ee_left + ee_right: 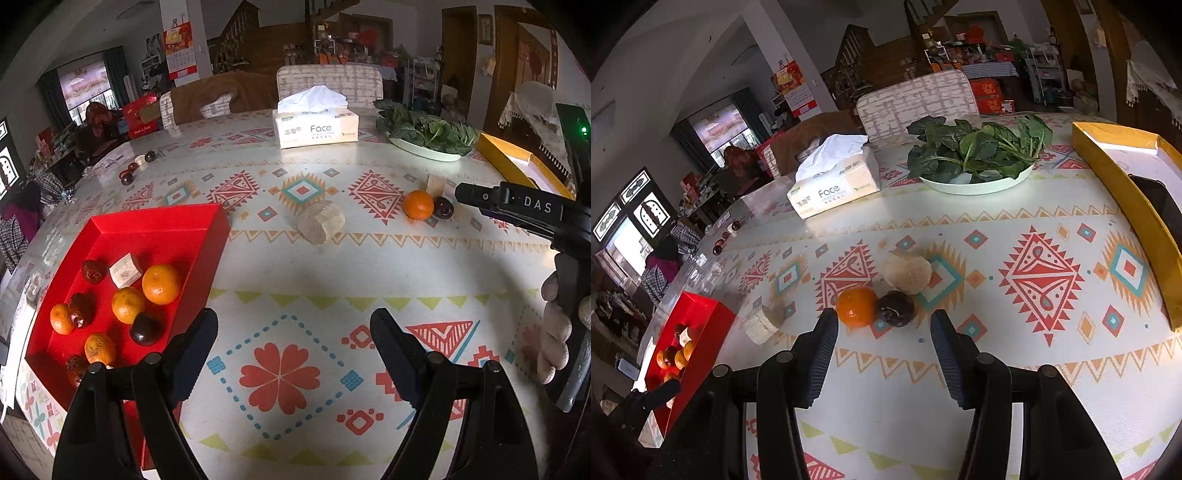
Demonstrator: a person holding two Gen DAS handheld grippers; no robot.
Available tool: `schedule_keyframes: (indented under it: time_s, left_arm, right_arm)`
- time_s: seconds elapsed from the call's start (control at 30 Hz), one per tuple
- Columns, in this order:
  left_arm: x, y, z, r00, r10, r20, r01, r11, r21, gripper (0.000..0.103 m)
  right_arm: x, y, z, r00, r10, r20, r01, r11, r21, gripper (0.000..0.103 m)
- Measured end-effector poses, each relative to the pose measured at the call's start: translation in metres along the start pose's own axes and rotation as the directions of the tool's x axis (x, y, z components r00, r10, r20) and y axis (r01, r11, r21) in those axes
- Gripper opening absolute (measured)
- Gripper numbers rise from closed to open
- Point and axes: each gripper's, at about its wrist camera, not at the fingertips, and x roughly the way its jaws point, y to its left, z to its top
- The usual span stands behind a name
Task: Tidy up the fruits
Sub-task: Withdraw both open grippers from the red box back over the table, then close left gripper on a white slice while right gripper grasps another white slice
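Both claws sitting nearest the lens: right gripper (884, 325) is hanging wide open w/ nothing between its fingers, hovering just short of the orange (857, 306) and the dark plum (896, 308), which are touching side by side on the table (997, 369). Left gripper (293, 328) is also gaping open, holding nothing, over bare patterned cloth beside the red tray (155, 221).

Step in hand, prob: right claw is lining up on the loose pair. To do it well, pick one fruit only; the orange is sitting nearer the left finger, the plum more centred, so shift sideways until one fruit is centred, drop low, close gently so the neighbour isn't getting knocked away.

Both fruits are roundish, no real long axis; the plum's stem dimple is facing roughly toward the cam, the orange's stem end can't tell.

Farther: pale round chunk (908, 272) just behind the pair, pale block (761, 325) off to the left. Tray is already holding several oranges, dark fruits and a pale cube, well apart from the pair. Beyond: tissue box (834, 184), plate of greens (977, 184), yellow box (1123, 192).
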Motion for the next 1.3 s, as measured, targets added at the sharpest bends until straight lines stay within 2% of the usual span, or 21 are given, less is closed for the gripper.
schedule_keyframes:
  time_s: [0.3,0.63,0.9,1.0,1.13,1.3]
  left_arm:
    - [-0.003,0.018,0.026,0.998,-0.058,0.036,0.059,0.997,-0.050,0.084]
    - [-0.002,0.041,0.050,0.989,-0.128,0.067,0.133,0.988,-0.082,0.084]
    - [0.009,0.081,0.060,0.984,-0.171,0.054,0.178,0.967,-0.183,0.084]
    - [0.019,0.089,0.058,0.981,-0.188,0.036,0.192,0.958,-0.211,0.084]
    - [0.032,0.091,0.059,0.980,-0.201,0.005,0.197,0.954,-0.227,0.084]
    - [0.044,0.081,0.062,0.978,-0.208,-0.020,0.199,0.957,-0.209,0.084]
  right_arm:
    - [-0.005,-0.009,0.003,1.000,-0.023,0.020,0.022,1.000,0.015,0.057]
    - [-0.002,-0.032,0.009,0.998,-0.065,0.019,0.063,0.993,0.103,0.057]
    - [0.015,-0.027,0.037,0.998,-0.068,-0.017,0.069,0.991,0.118,0.057]
    - [0.022,-0.024,0.039,1.000,-0.019,-0.017,0.021,0.988,0.151,0.057]
    - [0.037,-0.005,0.033,0.998,0.021,-0.054,-0.015,0.995,0.096,0.057]
    - [0.050,0.011,0.025,0.998,-0.013,-0.068,0.013,1.000,-0.004,0.057]
